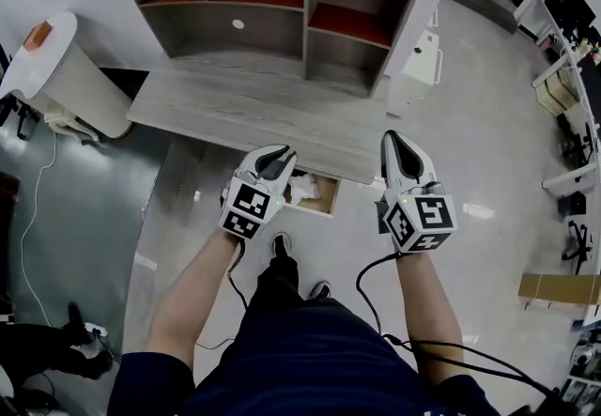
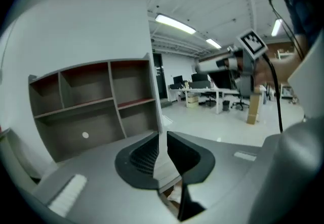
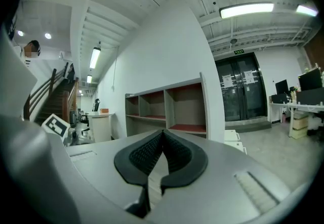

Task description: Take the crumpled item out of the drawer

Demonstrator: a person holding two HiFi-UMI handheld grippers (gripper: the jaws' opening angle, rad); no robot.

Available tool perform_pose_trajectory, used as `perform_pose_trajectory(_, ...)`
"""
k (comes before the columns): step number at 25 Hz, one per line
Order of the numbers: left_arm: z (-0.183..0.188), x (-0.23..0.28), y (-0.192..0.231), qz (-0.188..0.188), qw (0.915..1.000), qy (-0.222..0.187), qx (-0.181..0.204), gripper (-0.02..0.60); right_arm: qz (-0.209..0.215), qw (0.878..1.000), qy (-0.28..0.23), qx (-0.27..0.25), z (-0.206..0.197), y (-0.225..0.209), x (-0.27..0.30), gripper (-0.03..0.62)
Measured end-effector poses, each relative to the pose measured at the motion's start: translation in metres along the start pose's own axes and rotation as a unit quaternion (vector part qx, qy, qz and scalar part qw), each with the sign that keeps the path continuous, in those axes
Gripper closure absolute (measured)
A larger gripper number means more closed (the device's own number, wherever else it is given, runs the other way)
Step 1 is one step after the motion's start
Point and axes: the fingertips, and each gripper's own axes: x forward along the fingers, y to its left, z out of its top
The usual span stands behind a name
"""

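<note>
Left gripper (image 1: 282, 159): jaws just a narrow slit apart, nothing between, over the drawer's left edge.
Crumpled item (image 1: 302, 189): white, lying in the open drawer (image 1: 330, 198) beneath the tabletop (image 1: 235, 109).
Right gripper (image 1: 396, 144): jaws together, empty, right of the drawer.

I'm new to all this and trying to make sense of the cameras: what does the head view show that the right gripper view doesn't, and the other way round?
Only the head view shows the open drawer with the crumpled item in it, and the person's shoes. Only the right gripper view shows the staircase, the glass doors and the ceiling lights. Both show the shelf, the left gripper and the right gripper.
</note>
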Motion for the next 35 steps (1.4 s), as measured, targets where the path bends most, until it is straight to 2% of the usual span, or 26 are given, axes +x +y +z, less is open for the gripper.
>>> perform_pose_trajectory(3,-0.047,0.029,-0.007,-0.043,0.9959,0.044,0.066,0.529,-0.014,1.000,0.011,0.003,-0.004,-0.002,0.025,0.588)
perform_pose_trajectory(7,-0.107,0.059,-0.017,-0.105,0.9848,0.091,0.103,0.529,-0.033,0.999,0.026,-0.006,-0.009,-0.002,0.054,0.588)
perform_pose_trajectory(11,-0.168,0.079,-0.033,-0.160,0.9602,0.148,0.175,0.529,-0.059,0.997,0.047,-0.003,-0.026,-0.015,0.067,0.588)
perform_pose_trajectory(14,-0.208,0.089,-0.054,-0.212,0.9394,0.190,0.191,0.528,-0.080,0.994,0.068,0.007,-0.045,-0.033,0.066,0.588)
perform_pose_trajectory(16,-0.229,0.096,-0.067,-0.234,0.9285,0.209,0.198,0.528,-0.090,0.993,0.075,0.017,-0.057,-0.047,0.063,0.588)
perform_pose_trajectory(20,-0.263,0.109,-0.082,-0.257,0.9072,0.256,0.213,0.526,-0.092,0.991,0.087,0.038,-0.079,-0.068,0.062,0.588)
perform_pose_trajectory(27,-0.318,0.131,-0.098,-0.271,0.8747,0.343,0.210,0.489,-0.091,0.987,0.114,0.066,-0.117,-0.094,0.057,0.588)
perform_pose_trajectory(30,-0.336,0.139,-0.102,-0.273,0.8662,0.362,0.211,0.485,-0.097,0.983,0.130,0.080,-0.138,-0.101,0.051,0.588)
perform_pose_trajectory(35,-0.352,0.148,-0.110,-0.280,0.8511,0.376,0.236,0.476,-0.115,0.978,0.143,0.104,-0.159,-0.116,0.039,0.588)
